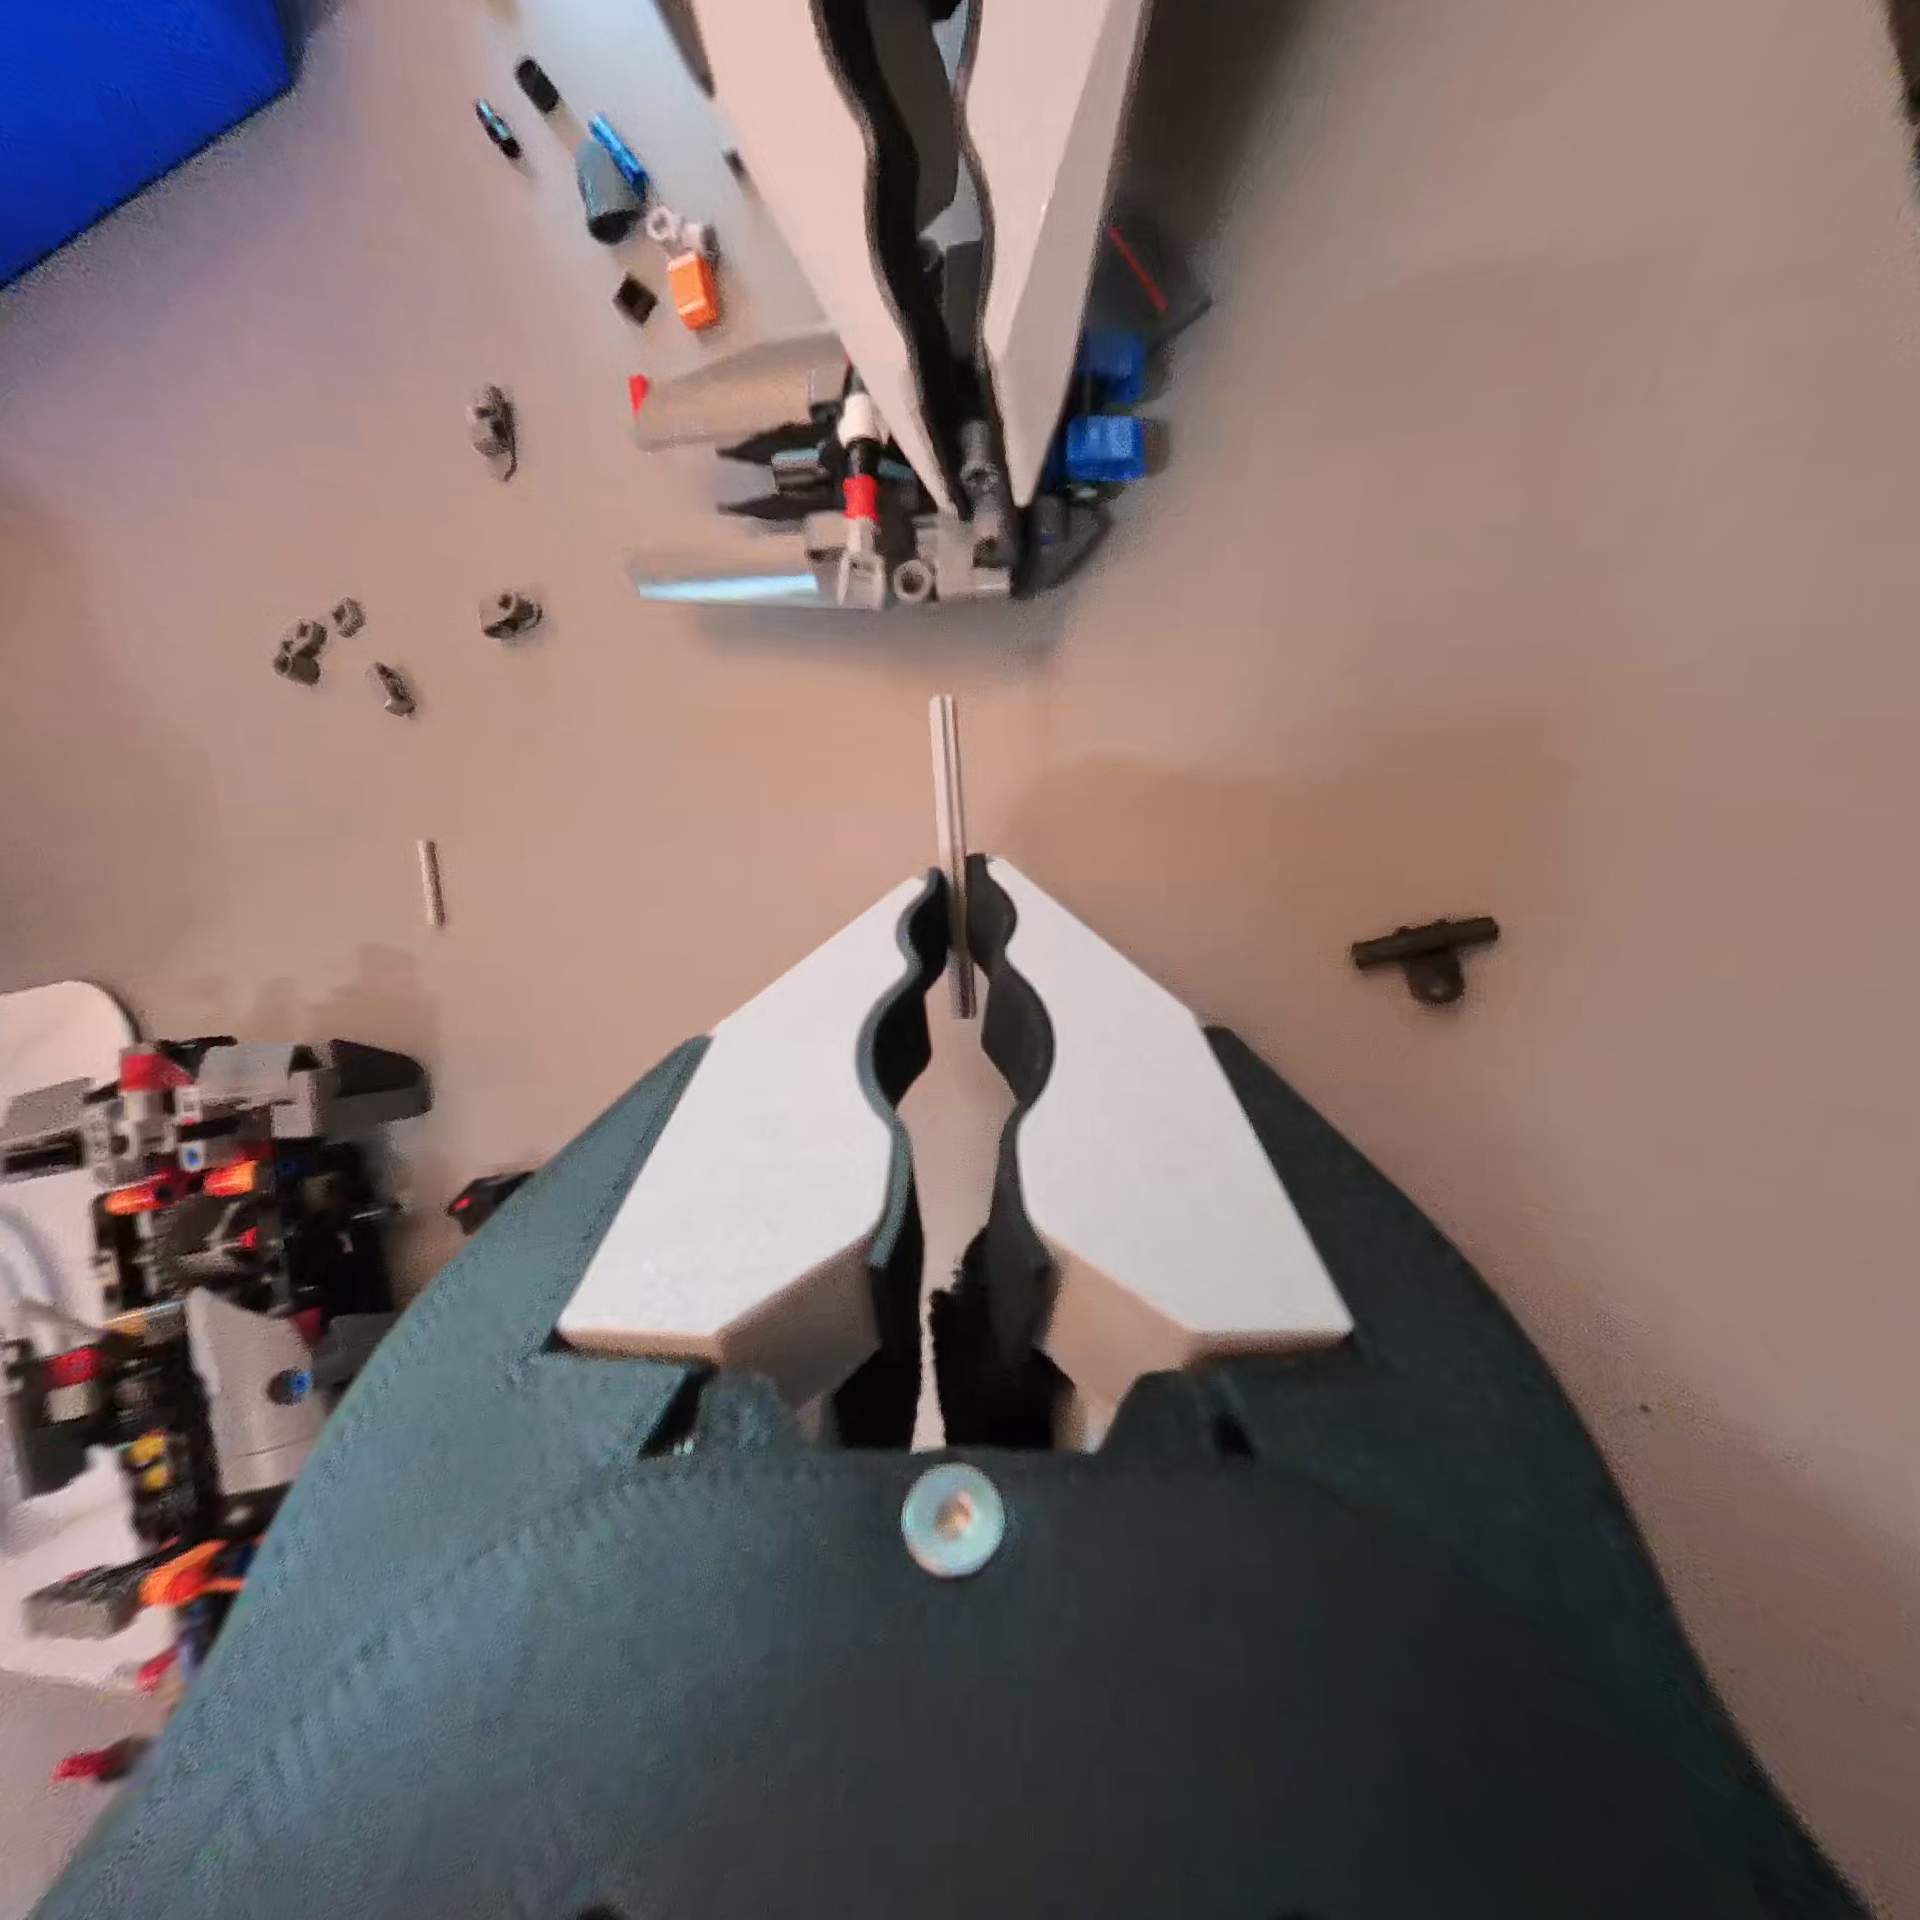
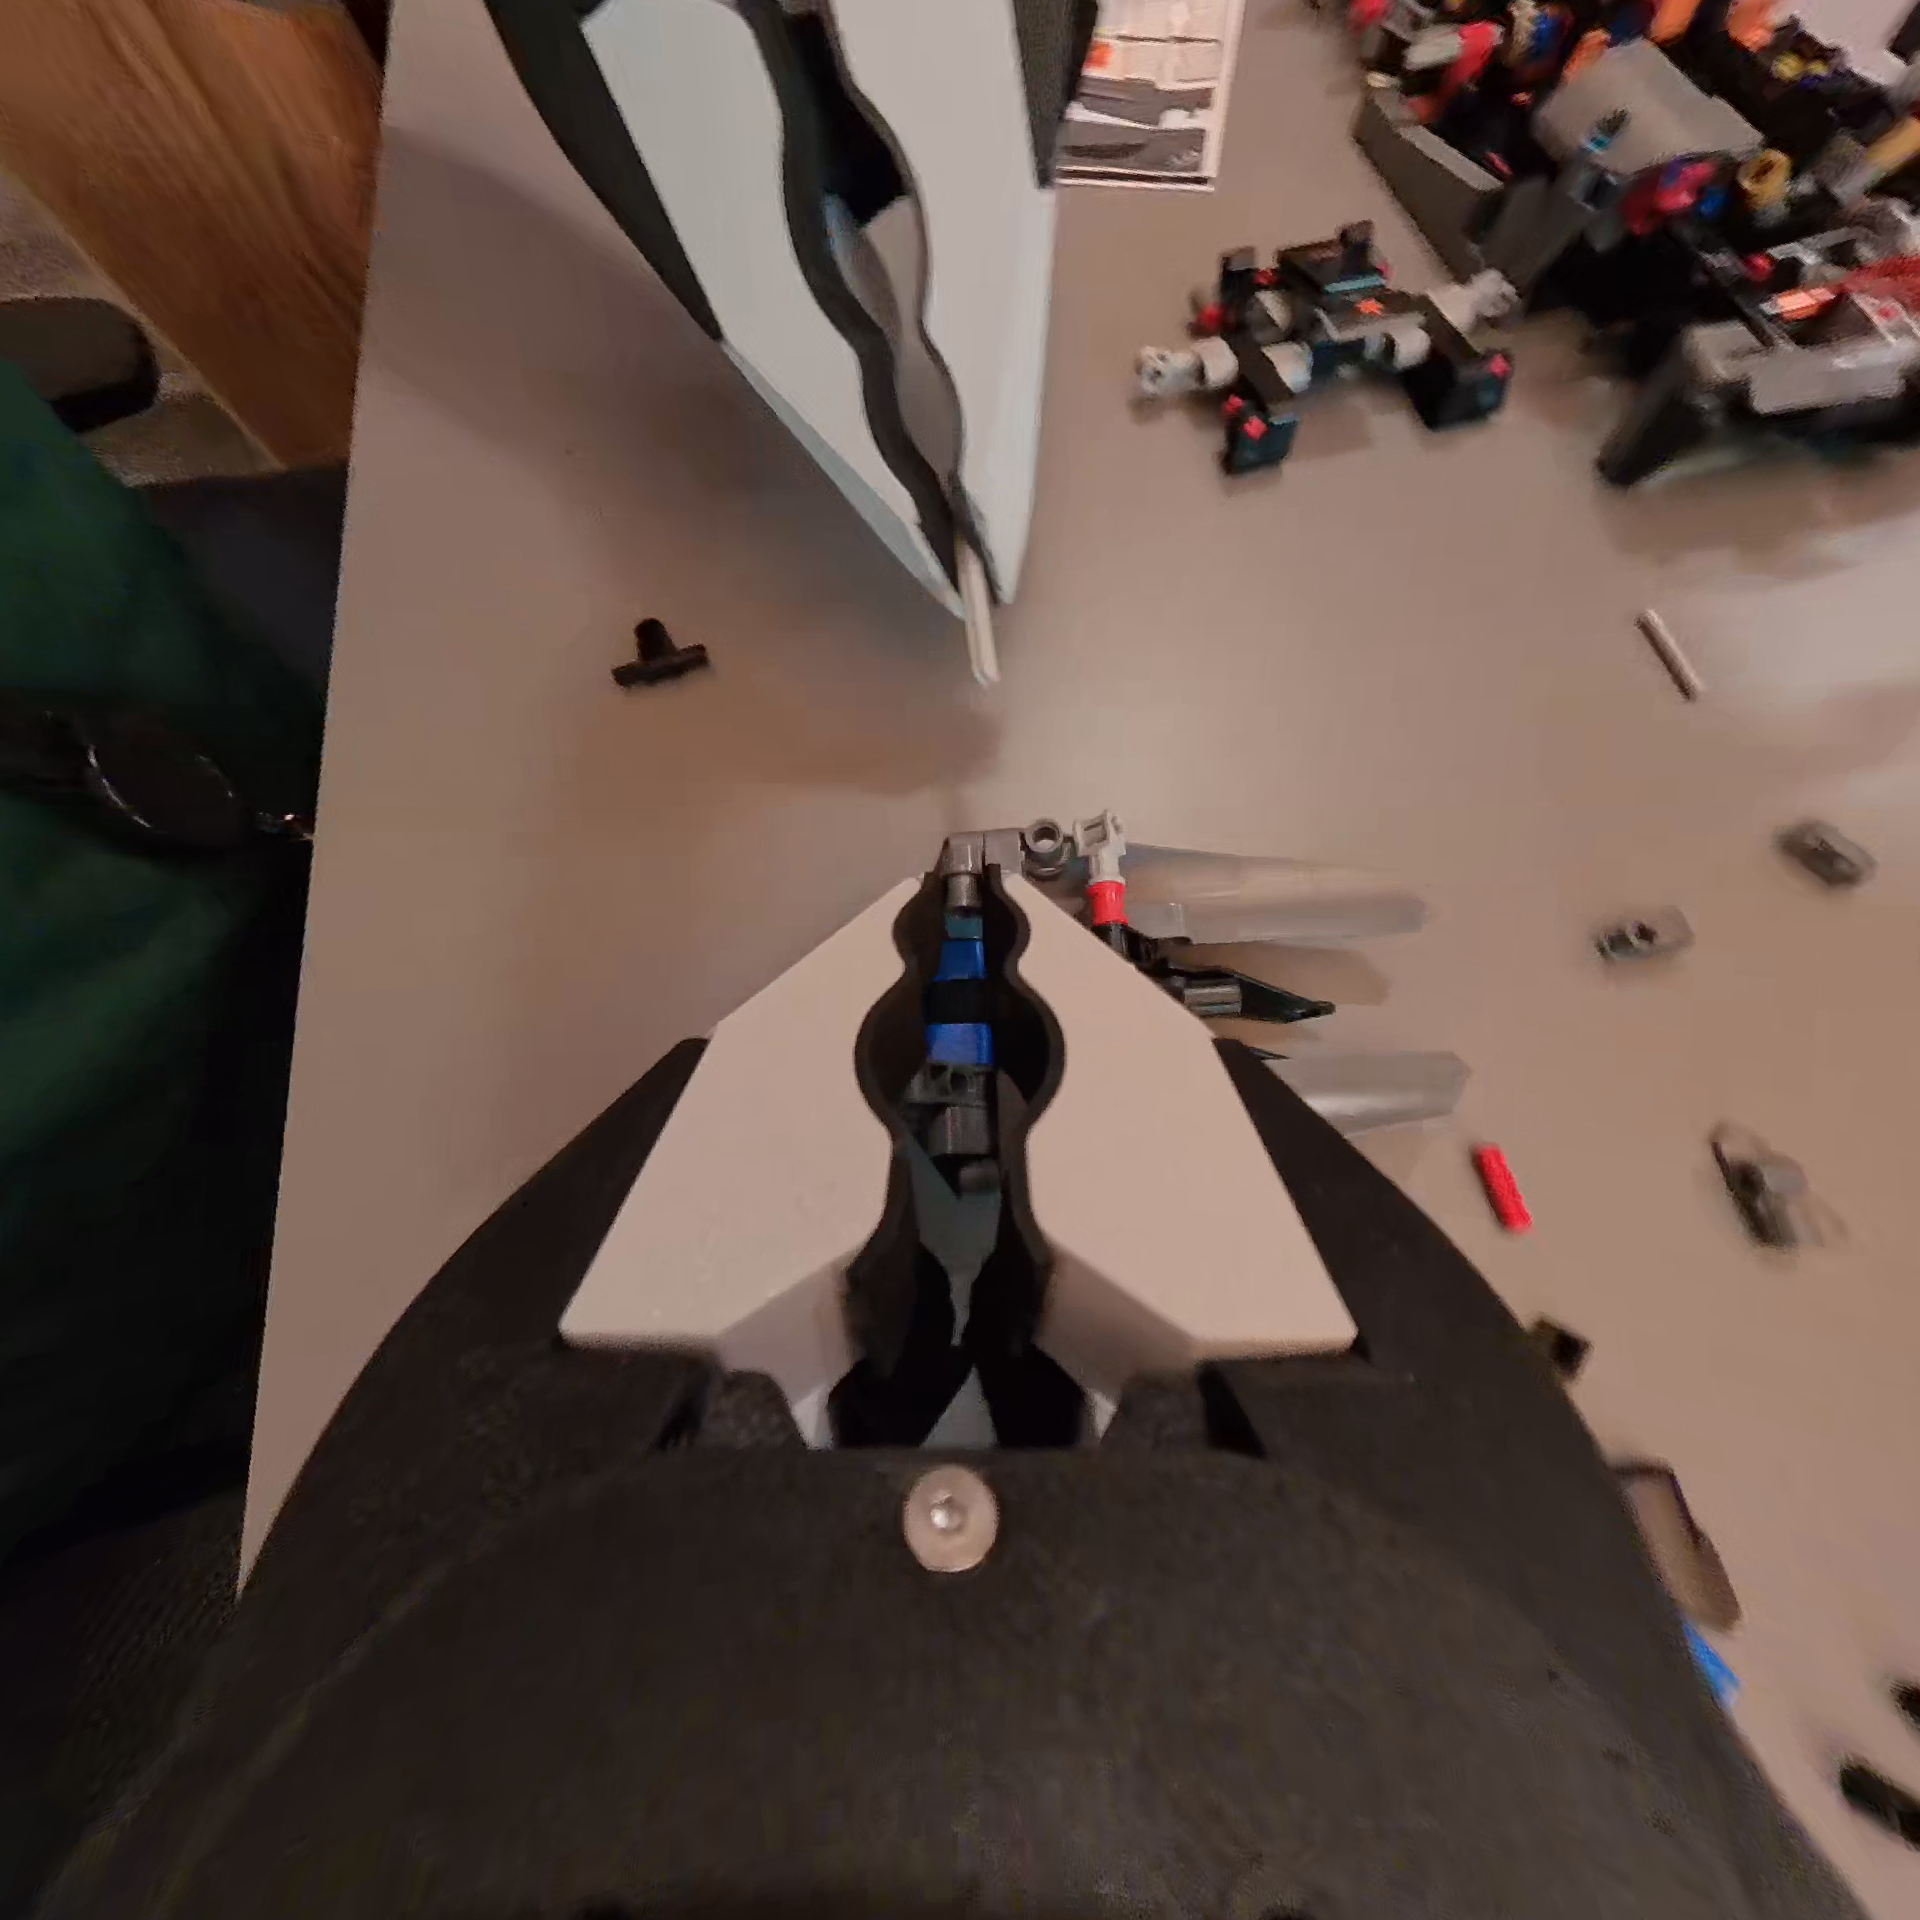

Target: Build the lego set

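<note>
Spanning both views, the pale table (image 1: 1558, 520) carries every item; only the right wrist view shows its near edge, with a wooden surface (image 2: 177, 187) and dark green fabric (image 2: 94, 727) beyond it. Largest of the lego work is the big grey-and-black model (image 2: 1714, 260) at that view's upper right, also visible at the lower left of the left wrist view, where it sits partly on white paper. Beside it, in the right wrist view alone, lie a smaller black assembly (image 2: 1340, 343) with red and teal accents and a printed instruction sheet (image 2: 1143, 94).

The right gripper (image 2: 961, 883) is pressed onto a sub-assembly (image 2: 1226, 935): a column of grey, blue and black pieces sits between its fingers, and grey wing-like panels and black blades spread sideways over the table. The left wrist view shows this same piece from the opposite side, with two blue blocks and a red-and-white pin that are less clear in the other view.

The left gripper (image 1: 956, 873) pinches a thin light-grey axle (image 1: 951, 831) at its tips; the axle points toward the sub-assembly, near but apart from it.

Loose small parts follow: a black T-shaped piece (image 1: 1429, 951), a second grey axle (image 1: 431, 883), an orange brick (image 1: 694, 291), dark grey connectors (image 1: 301, 655), and a red pin (image 2: 1501, 1190).
</note>
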`<state>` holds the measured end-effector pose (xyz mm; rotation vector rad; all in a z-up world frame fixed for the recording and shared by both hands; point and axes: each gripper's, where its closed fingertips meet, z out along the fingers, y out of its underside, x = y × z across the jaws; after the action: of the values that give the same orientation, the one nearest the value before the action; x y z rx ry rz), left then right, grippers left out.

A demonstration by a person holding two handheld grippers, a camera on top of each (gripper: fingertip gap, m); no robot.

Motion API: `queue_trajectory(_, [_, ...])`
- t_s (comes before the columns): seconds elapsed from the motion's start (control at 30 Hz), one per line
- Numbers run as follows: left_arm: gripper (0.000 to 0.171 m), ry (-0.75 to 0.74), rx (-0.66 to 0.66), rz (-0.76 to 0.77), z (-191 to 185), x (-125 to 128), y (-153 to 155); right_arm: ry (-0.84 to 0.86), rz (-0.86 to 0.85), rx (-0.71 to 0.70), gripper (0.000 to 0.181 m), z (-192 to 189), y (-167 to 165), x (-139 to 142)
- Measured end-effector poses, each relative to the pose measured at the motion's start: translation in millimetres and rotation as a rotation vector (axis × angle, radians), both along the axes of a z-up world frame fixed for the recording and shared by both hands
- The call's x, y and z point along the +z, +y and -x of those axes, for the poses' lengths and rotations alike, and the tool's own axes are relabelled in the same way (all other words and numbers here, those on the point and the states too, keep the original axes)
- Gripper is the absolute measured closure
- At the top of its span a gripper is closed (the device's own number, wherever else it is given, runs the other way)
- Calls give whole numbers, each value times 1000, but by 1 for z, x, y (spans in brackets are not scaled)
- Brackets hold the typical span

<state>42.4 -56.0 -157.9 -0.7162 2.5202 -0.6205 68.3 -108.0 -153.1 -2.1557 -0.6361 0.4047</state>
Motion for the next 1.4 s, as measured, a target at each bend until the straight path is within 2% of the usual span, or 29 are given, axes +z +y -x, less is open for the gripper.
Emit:
queue_trajectory(0.1, [169, 38, 22, 11, 1, -4, 3, 41, 43, 21, 175, 7, 3, -7])
queue_trajectory(0.17, [169, 38, 35, 39, 4, -6, 7, 93, 55, 15, 159, 3, -2, -2])
queue_trajectory(0.23, [169, 76, 49, 96, 9, -9, 3, 95, 47, 29, 162, 4, -10, 3])
queue_trajectory(0.43, [169, 61, 80, 36, 14, -21, 6, 114, -14, -142, 152, -36, -38, 20])
queue_trajectory(0.6, [169, 72, 103, 63, 16, -26, 3, 70, 25, -220, 151, -46, -57, 7])
queue_trajectory(0.63, [168, 74, 109, 68, 16, -26, 3, 54, 32, -223, 151, -44, -57, 4])
queue_trajectory(0.77, [137, 74, 140, 87, 15, -22, 1, -35, 36, -205, 147, -35, -51, -6])
queue_trajectory(0.8, [134, 67, 146, 90, 14, -20, 0, -59, 25, -197, 146, -32, -49, -6])
queue_trajectory(0.93, [132, 16, 127, 45, 6, -13, -14, -160, -10, -169, 145, -25, -38, -8])
queue_trajectory(1.07, [131, -9, 91, 35, -8, -12, -35, -185, -16, -166, 134, -24, -29, -8])
queue_trajectory(1.13, [133, -22, 85, 12, -15, -13, -37, -179, -16, -178, 136, -26, -25, -8])
queue_trajectory(1.2, [137, -31, 81, 56, -19, -9, -44, -178, -10, -189, 143, -29, -23, -9])
queue_trajectory(1.27, [138, -29, 78, 76, -21, -9, -47, -166, -6, -170, 157, -28, -23, -10])
queue_trajectory(1.4, [139, -35, 79, 68, -23, -9, -46, -140, 3, -142, 158, -28, -22, -11])
